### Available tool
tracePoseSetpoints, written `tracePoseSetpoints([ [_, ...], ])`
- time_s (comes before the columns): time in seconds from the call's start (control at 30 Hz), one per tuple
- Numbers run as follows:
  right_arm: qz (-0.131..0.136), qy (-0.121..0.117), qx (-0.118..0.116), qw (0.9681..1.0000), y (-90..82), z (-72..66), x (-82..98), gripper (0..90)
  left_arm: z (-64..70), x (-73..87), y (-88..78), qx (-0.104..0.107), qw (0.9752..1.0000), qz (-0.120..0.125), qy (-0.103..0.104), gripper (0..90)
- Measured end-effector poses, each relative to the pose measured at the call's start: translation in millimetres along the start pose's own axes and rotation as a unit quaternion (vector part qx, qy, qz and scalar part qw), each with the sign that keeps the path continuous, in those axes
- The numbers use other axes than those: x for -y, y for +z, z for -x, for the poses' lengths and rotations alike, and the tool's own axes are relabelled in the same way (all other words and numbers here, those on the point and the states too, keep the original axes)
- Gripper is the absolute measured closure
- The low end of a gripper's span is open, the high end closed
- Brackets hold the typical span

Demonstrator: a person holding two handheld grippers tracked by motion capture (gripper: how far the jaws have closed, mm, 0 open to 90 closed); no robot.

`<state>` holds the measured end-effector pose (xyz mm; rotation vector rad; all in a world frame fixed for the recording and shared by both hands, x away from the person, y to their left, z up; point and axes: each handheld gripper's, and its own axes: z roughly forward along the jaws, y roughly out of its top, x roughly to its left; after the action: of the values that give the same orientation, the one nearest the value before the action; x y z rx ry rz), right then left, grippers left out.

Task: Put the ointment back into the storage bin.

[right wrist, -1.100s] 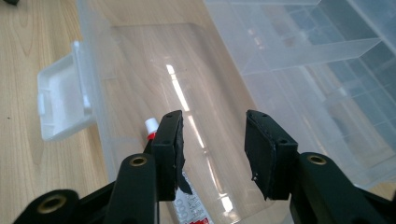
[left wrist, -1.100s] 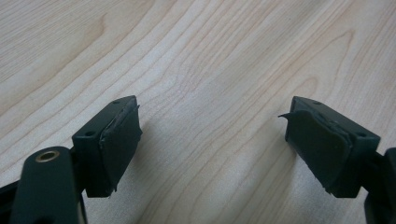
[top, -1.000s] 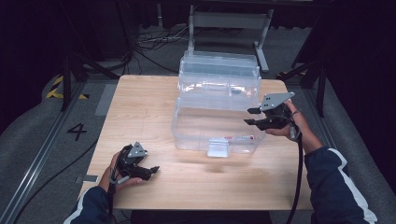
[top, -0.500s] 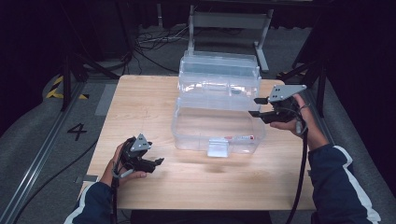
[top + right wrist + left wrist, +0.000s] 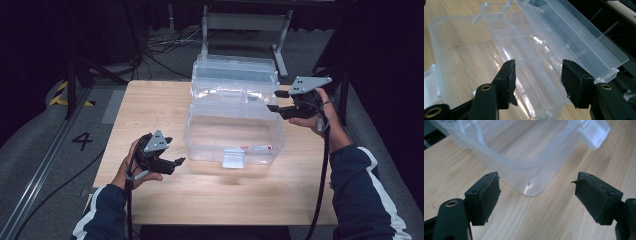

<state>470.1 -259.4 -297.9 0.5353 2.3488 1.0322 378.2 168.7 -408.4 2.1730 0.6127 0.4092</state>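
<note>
Trouble would most likely come from the clear plastic box (image 5: 234, 117), open in the middle of the wooden table (image 5: 150, 105) — light and slick, it could slide or tip if nudged. The left gripper (image 5: 176, 161) and the right gripper (image 5: 272, 101), whose jaws have just been opening, both stand apart on nothing. A floor marking (image 5: 82, 140) reads "4"; the red strip (image 5: 256, 148) on the box front is illegible.
</note>
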Motion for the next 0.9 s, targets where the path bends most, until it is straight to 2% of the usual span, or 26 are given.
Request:
tracePoseSetpoints([
  [0.2, -0.012, -0.009, 0.011, 0.9998, 11.7, 8.6, -12.6, 45.8, 4.4, -18.3, 10.1, 0.008, 0.9997, -0.004, 0.025, 20.5],
  [0.3, -0.011, 0.001, 0.018, 0.9998, 19.1, 15.3, -16.9, 45.9, 6.6, -24.5, 15.6, 0.017, 0.9993, -0.005, 0.032, 20.5],
  [0.43, -0.016, 0.008, 0.013, 0.9998, 25.2, 20.0, -17.8, 45.9, 8.3, -27.8, 20.3, 0.022, 0.9989, -0.012, 0.04, 20.5],
  [0.47, -0.023, 0.006, 0.017, 0.9996, 28.2, 21.6, -18.1, 45.9, 9.4, -30.4, 24.7, 0.029, 0.9984, -0.016, 0.045, 20.5],
  [0.5, -0.03, 0.015, 0.014, 0.9993, 36.5, 27.2, -17.5, 46.1, 9.8, -31.8, 26.9, 0.029, 0.9983, -0.018, 0.047, 20.5],
  [0.63, -0.046, 0.014, 0.016, 0.9987, 44.4, 33.4, -15.6, 48.0, 10.1, -37.9, 34.7, 0.042, 0.9971, -0.029, 0.057, 20.5],
  [0.7, -0.049, 0.024, 0.007, 0.9985, 48.6, 37.0, -14.2, 48.0, 10.4, -41.0, 39.5, 0.054, 0.996, -0.034, 0.062, 20.6],
  [0.77, -0.06, 0.019, 0.014, 0.9979, 53.7, 39.1, -13.7, 48.0, 9.7, -43.8, 44.5, 0.059, 0.9951, -0.042, 0.067, 21.2],
  [0.9, -0.07, 0.019, 0.01, 0.9973, 63.1, 40.8, -14.2, 48.8, 7.2, -48.0, 55.3, 0.072, 0.9935, -0.055, 0.07, 24.6],
])
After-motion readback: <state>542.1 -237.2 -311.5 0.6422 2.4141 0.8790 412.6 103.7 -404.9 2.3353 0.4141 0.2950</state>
